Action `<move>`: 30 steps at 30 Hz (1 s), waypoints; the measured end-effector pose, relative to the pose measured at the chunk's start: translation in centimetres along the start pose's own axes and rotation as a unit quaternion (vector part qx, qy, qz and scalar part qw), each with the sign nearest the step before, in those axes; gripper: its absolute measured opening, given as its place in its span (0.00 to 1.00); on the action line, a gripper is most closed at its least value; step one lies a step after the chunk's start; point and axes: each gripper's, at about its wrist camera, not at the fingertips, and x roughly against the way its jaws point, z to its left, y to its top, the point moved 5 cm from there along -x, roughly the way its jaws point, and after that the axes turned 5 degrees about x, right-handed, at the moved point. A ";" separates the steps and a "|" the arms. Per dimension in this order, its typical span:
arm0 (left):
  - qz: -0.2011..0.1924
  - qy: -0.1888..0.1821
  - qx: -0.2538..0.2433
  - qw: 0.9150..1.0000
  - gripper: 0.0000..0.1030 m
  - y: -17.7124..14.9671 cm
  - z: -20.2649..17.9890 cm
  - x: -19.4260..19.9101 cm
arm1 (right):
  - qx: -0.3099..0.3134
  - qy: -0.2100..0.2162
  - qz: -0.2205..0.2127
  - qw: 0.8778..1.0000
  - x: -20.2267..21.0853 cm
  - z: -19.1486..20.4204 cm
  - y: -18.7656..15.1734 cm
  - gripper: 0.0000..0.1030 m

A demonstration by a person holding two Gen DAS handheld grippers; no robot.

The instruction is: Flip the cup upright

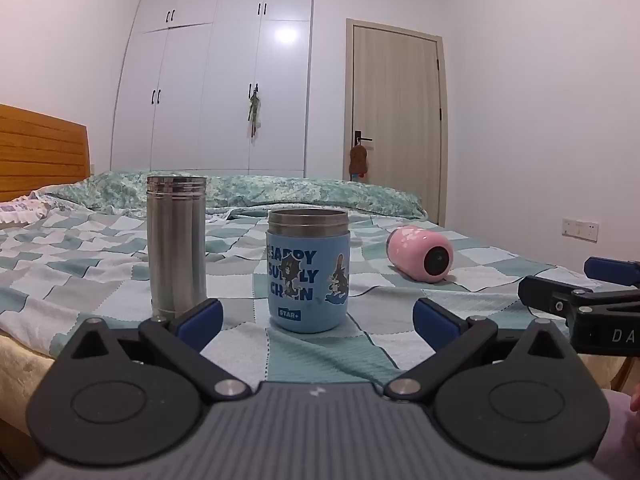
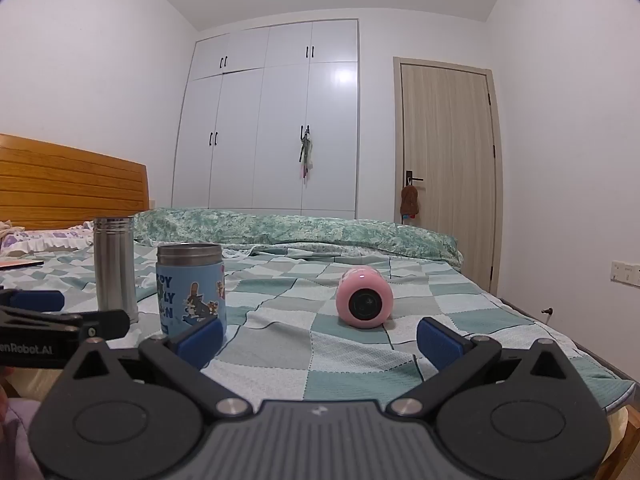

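Note:
A pink cup (image 2: 364, 299) lies on its side on the checked bedspread, its dark end facing me; it also shows in the left wrist view (image 1: 420, 254). A blue cartoon cup (image 1: 307, 270) (image 2: 191, 287) stands upright. A tall steel cup (image 1: 176, 246) (image 2: 115, 268) stands upright to its left. My left gripper (image 1: 318, 318) is open and empty, just in front of the blue cup. My right gripper (image 2: 320, 338) is open and empty, a short way in front of the pink cup.
The bed (image 2: 400, 344) carries a rumpled green quilt (image 2: 300, 226) at the back and a wooden headboard (image 2: 68, 184) on the left. A white wardrobe (image 2: 272, 120) and a door (image 2: 448, 148) stand behind. The bed's right edge (image 2: 580, 340) drops off near the wall.

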 end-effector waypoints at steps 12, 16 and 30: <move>-0.001 0.002 -0.009 1.000 1.00 -0.2 -0.1 -0.2 | 0.000 0.000 0.000 1.000 0.0 0.0 0.0 1.00; -0.001 0.001 -0.010 1.000 1.00 -0.2 -0.2 -0.1 | -0.001 0.000 0.000 1.000 0.0 0.0 0.0 1.00; -0.002 0.002 -0.009 1.000 1.00 0.0 -0.1 0.1 | 0.000 0.000 0.000 1.000 0.0 -0.1 0.0 1.00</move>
